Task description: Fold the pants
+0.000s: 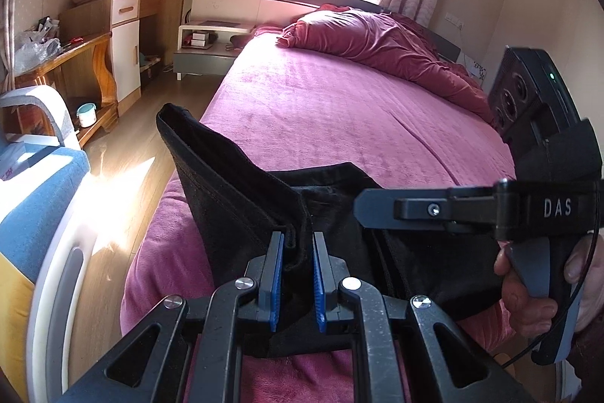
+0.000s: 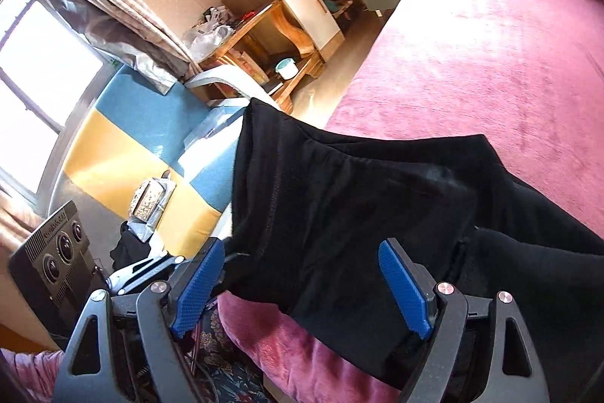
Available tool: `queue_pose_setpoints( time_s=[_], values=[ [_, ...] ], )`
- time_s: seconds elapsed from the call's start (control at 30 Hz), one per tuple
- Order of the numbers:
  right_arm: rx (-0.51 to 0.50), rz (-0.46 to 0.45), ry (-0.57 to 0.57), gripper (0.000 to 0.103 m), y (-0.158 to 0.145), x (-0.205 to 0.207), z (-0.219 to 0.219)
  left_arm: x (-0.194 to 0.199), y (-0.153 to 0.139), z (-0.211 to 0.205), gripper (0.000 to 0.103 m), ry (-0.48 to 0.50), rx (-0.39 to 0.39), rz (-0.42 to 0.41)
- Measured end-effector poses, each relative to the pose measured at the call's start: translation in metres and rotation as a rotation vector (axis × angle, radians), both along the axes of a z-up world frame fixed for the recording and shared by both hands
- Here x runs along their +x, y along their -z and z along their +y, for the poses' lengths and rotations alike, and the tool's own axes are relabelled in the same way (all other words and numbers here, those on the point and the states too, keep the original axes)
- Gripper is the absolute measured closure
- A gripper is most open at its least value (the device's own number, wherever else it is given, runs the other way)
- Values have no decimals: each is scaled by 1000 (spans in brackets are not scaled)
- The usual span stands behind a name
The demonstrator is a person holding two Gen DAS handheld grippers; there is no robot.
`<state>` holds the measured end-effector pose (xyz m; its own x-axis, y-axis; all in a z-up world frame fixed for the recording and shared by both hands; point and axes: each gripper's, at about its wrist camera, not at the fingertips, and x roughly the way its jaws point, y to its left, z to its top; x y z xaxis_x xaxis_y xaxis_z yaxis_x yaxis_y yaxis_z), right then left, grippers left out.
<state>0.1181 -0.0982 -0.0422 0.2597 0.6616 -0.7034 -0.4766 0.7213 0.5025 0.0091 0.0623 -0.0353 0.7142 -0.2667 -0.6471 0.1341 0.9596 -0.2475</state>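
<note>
Black pants point(image 1: 241, 199) lie on the near corner of a bed with a magenta blanket point(image 1: 339, 108). My left gripper point(image 1: 298, 244) is shut on a fold of the pants' edge between its blue pads and lifts it off the bed. In the right wrist view the pants point(image 2: 339, 206) spread from between the fingers onto the blanket point(image 2: 490, 55). My right gripper point(image 2: 302, 274) is open, its blue pads point(image 2: 404, 286) wide apart with the black cloth between them, not pinched. The right gripper also shows side-on in the left wrist view point(image 1: 434, 210), above the pants.
A crumpled maroon duvet point(image 1: 377, 44) lies at the head of the bed. A wooden desk and white cabinet point(image 1: 124, 51) stand across the floor at left. A blue and yellow padded piece point(image 2: 124, 146) is close beside the bed corner. A white nightstand point(image 1: 211, 51) stands by the headboard.
</note>
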Motion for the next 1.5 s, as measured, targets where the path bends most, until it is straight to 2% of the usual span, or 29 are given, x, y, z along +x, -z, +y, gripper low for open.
queue_pose_setpoints(
  time_s=[0.13, 0.37, 0.47, 0.53, 0.57, 0.63, 0.67, 0.73, 0.77, 0.8, 0.87, 0.9, 0.93, 1.03, 1.1, 1.2, 1.4, 1.5],
  values=[
    [-3, 4, -95, 18, -1, 4, 27, -3, 0, -2, 90, 36, -11, -13],
    [-100, 4, -163, 19, 6, 25, 60, -8, -2, -13, 90, 93, 12, -37],
    [-164, 18, -209, 33, 13, 34, 76, -10, -2, -16, 90, 116, 15, -43],
    [-224, 25, -235, 50, 21, 39, 86, -11, -3, -18, 90, 129, 17, -46],
    [-247, 36, -246, 55, 27, 42, 91, -11, -3, -19, 90, 136, 15, -47],
    [-313, 50, -252, 86, 38, 45, 97, -12, -3, -21, 90, 144, 24, -48],
    [-327, 51, -254, 88, 42, 46, 98, -13, -3, -21, 90, 148, 28, -48],
    [-303, 63, -241, 89, 43, 46, 92, -12, -4, -16, 89, 152, 15, -37],
    [-290, 65, -229, 89, 41, 46, 89, -12, -4, -11, 87, 167, -20, -24],
    [-277, 67, -215, 89, 39, 45, 86, -14, -6, -1, 87, 172, -75, -18],
    [-250, 75, -191, 89, 36, 46, 78, -16, -9, 25, 85, 174, -234, -6],
    [-235, 77, -183, 89, 33, 44, 76, -17, -10, 42, 84, 155, -317, 2],
    [-219, 79, -176, 90, 30, 44, 72, -18, -10, 57, 83, 112, -361, 2],
    [-187, 85, -147, 90, 24, 41, 64, -16, -3, 105, 83, -40, -452, 30],
    [-166, 90, -132, 90, 19, 39, 60, -14, 4, 129, 83, -143, -464, 57],
    [-139, 99, -126, 90, 10, 35, 57, -11, 17, 146, 83, -219, -469, 100],
    [-94, 83, -126, 90, -19, 21, 59, -1, 43, 131, 83, -220, -467, 192],
    [-84, 75, -121, 90, -31, 16, 53, 8, 48, 119, 82, -196, -463, 211]
  ],
)
